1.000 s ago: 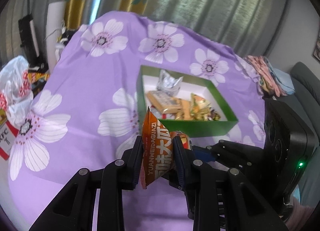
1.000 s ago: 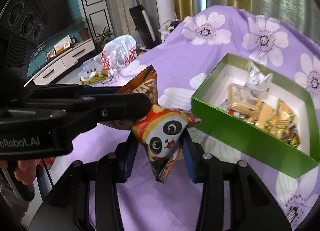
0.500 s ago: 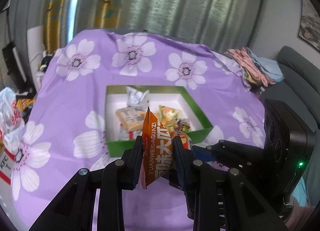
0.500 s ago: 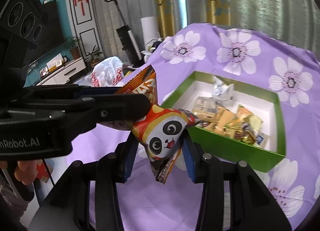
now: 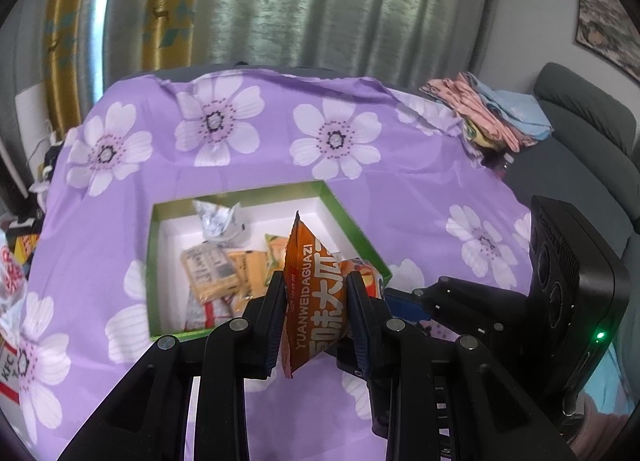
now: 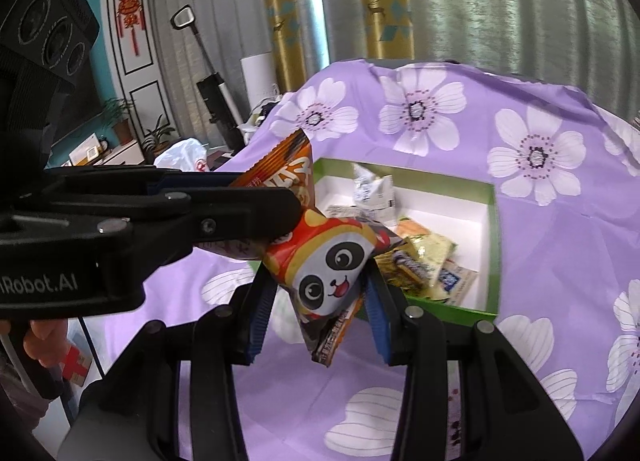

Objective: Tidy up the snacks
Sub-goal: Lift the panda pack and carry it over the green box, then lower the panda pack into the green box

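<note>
My left gripper [image 5: 315, 297] is shut on an orange snack packet [image 5: 316, 297], held upright above the near edge of a green box [image 5: 344, 217]. My right gripper [image 6: 320, 297] is shut on a red panda snack packet [image 6: 324, 265], just in front of the green box [image 6: 494, 245]. The two packets touch side by side; the orange packet [image 6: 286, 169] shows at the left gripper's tip in the right wrist view. The box has a white inside and holds several wrapped snacks [image 5: 216, 269].
A purple flowered cloth [image 5: 280, 133] covers the table. Folded pink and blue cloths [image 5: 484, 113] lie at its far right corner by a grey sofa [image 5: 580, 133]. A white plastic bag [image 6: 182, 153] and a vacuum [image 6: 212, 97] stand left of the table.
Both grippers have risen and moved toward the box with their packets, so the box now sits lower and more centred in both views. The grips have not changed.
</note>
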{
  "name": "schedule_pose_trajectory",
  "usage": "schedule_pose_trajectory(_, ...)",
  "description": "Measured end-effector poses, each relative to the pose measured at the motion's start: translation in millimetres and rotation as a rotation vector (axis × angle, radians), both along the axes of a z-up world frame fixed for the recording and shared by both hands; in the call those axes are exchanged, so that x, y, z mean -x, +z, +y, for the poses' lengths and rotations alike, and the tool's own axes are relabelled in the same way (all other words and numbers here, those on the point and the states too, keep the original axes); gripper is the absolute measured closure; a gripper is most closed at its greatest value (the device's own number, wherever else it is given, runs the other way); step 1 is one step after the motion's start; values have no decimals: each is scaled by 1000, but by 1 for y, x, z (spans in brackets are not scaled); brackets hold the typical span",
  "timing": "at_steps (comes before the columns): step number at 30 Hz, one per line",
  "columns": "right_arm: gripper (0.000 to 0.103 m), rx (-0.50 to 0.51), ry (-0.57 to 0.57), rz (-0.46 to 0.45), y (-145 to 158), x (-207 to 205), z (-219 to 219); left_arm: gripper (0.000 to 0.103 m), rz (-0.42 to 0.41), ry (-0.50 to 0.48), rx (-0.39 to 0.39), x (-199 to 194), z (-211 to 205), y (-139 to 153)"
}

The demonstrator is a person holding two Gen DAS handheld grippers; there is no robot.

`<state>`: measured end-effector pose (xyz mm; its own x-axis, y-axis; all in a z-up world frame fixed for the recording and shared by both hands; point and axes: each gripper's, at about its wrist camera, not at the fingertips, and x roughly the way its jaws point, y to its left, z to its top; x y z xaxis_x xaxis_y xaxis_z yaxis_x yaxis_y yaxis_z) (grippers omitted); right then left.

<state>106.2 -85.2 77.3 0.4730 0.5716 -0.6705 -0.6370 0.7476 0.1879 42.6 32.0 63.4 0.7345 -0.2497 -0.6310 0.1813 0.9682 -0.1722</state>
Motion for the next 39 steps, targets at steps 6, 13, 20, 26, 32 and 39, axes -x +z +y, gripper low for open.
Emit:
schedule_pose_trajectory(6,59,-10,-27,0,-3,-13,-14,73,5,-22,-11,-17,-13,0)
schedule_pose_trajectory(13,59,-7,-45,2,-8,-29,-19,73,11,-37,-12,-36,-19,-2)
schedule_pose_trajectory(20,59,0,-65,1,-15,-49,-22,73,24,-53,-3,-59,-18,-6)
schedule_pose_trajectory(26,59,8,-71,13,-22,-66,-19,73,37,-50,-11,-78,-17,-11)
schedule_pose_trajectory(32,59,18,-70,37,-31,-78,-16,73,63,-43,-4,-91,-13,-20)
schedule_pose_trajectory(39,59,42,-63,63,-42,-89,-9,73,91,-34,7,-102,-6,-30)
